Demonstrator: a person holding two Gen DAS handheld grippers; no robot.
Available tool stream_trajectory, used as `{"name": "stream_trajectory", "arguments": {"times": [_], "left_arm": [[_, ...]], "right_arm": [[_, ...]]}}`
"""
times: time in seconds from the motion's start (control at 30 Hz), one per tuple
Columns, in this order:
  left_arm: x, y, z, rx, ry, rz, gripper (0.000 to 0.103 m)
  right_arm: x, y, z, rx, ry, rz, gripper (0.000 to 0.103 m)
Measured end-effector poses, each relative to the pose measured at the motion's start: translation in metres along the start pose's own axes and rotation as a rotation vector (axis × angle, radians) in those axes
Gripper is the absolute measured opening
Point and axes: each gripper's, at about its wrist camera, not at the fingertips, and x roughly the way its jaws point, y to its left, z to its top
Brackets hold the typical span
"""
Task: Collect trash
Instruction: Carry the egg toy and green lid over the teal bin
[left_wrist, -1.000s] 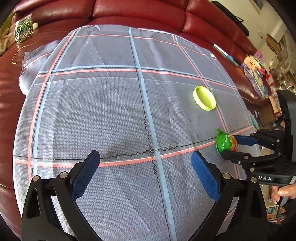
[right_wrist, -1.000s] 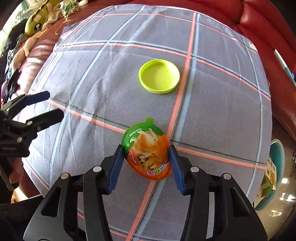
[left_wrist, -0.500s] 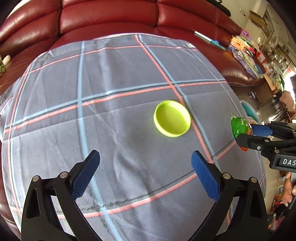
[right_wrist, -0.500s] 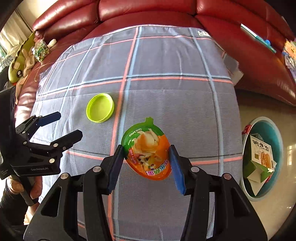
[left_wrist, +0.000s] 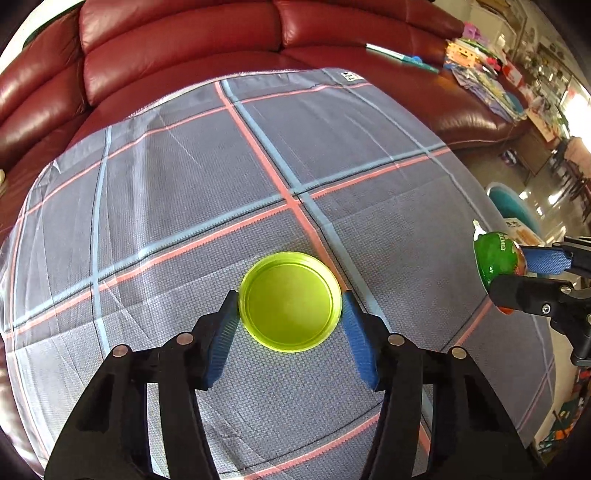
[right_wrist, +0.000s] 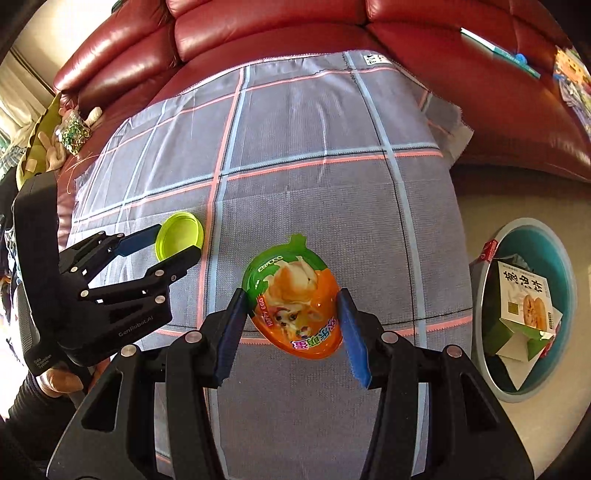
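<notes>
While the left gripper (left_wrist: 290, 306) is closing its jaws, the yellow-green lid (left_wrist: 290, 301) lies flat on the checked cloth (left_wrist: 184, 192) just between the two blue pads (left_wrist: 223, 332), near the middle of the left wrist view; the pads reach its rim on both sides, so it looks clamped. In the right wrist view the right gripper (right_wrist: 291, 314) is clamped on the egg-shaped snack packet (right_wrist: 293, 295), held at the centre of the frame above the cloth. The teal bin (right_wrist: 565, 258) with a carton (right_wrist: 526, 299) inside stands on the floor at the right edge.
</notes>
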Motion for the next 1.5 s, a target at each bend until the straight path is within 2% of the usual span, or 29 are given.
{"name": "stream_trajectory", "arguments": {"times": [0.33,0.67,1.0,1.2,1.5], "left_arm": [[-0.021,-0.012,0.001,-0.006,-0.045,-0.015,0.056],[-0.048,-0.049,0.002,0.038,-0.074,-0.057,0.056],[-0.065,-0.125,0.014,0.128,-0.094,-0.136,0.056],[-0.062,-0.189,0.025,0.217,-0.086,-0.200,0.056],[-0.027,-0.279,0.032,0.344,-0.005,-0.267,0.056]], "right_arm": [[-0.012,-0.010,-0.002,0.019,-0.030,0.023,0.048],[-0.053,-0.057,-0.015,0.101,-0.113,0.023,0.048],[-0.117,-0.142,-0.044,0.228,-0.229,-0.032,0.048],[-0.144,-0.198,-0.065,0.308,-0.272,-0.076,0.048],[-0.140,-0.262,-0.088,0.411,-0.266,-0.079,0.048]]}}
